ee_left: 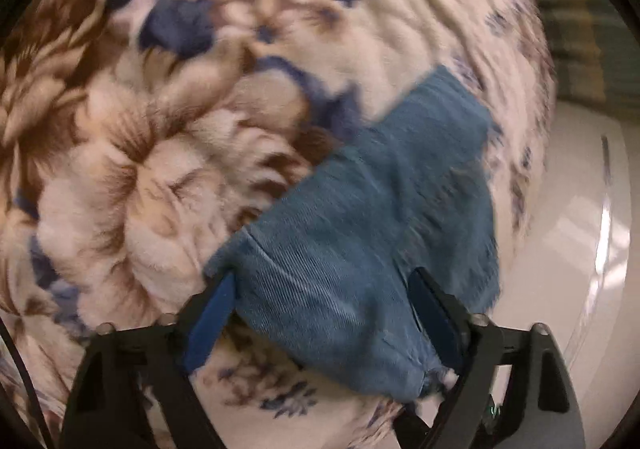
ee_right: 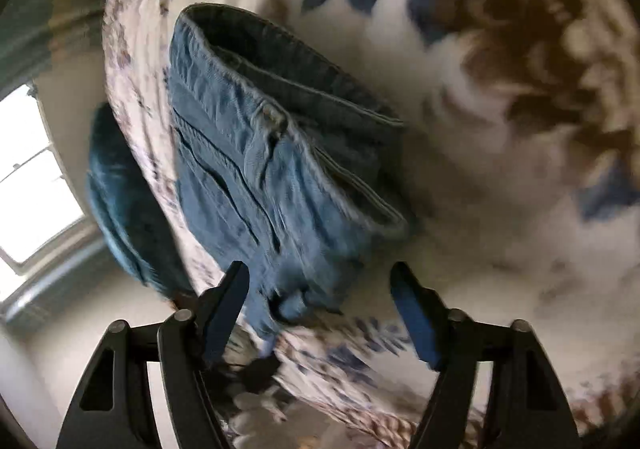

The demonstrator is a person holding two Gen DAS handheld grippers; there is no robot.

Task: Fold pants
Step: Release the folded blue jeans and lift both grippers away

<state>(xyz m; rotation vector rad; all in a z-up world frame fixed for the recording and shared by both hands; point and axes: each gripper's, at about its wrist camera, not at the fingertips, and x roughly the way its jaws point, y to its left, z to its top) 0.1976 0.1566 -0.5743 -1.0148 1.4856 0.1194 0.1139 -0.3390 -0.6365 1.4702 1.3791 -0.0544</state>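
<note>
Floral blanket [ee_left: 168,153] carries blue jeans [ee_right: 256,169], folded.

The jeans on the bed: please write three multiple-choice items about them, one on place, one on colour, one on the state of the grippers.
1. Where do the jeans lie?
A. on a flowered blanket
B. on a wooden chair
C. in a basket

2. What colour are the jeans?
A. black
B. blue
C. red

3. How do the jaws of both grippers stand?
A. clamped on cloth
B. open
C. out of view

Answers:
1 A: the flowered blanket lies under them.
2 B: the denim is blue in both views.
3 B: the left gripper and the right gripper show wide gaps.
</note>
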